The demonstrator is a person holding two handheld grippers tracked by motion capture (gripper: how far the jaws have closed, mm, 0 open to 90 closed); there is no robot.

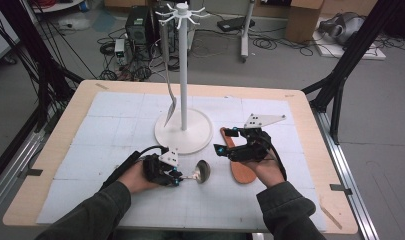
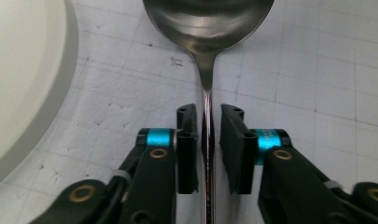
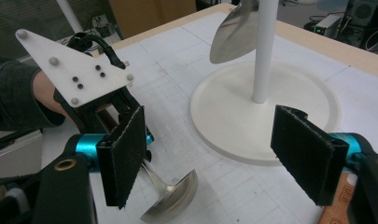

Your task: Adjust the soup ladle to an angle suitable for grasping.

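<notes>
A metal ladle point(image 1: 202, 171) lies on the white mat in front of the stand, bowl to the right. My left gripper point(image 1: 179, 177) is at its handle. In the left gripper view the thin handle point(image 2: 207, 107) runs between the pads with a narrow gap on each side, so the left gripper point(image 2: 207, 121) is open around it. My right gripper point(image 1: 226, 141) hovers wide open over a wooden spatula point(image 1: 242, 172), nothing between its pads point(image 3: 123, 154). The ladle's bowl point(image 3: 172, 198) shows low in the right gripper view.
A white hook stand point(image 1: 183, 65) rises from a round base point(image 1: 190, 140) at mid-table, with a metal turner point(image 1: 170, 107) hanging from one hook. The base edge point(image 2: 23, 70) lies just left of the ladle. The floor beyond the table holds cables and equipment.
</notes>
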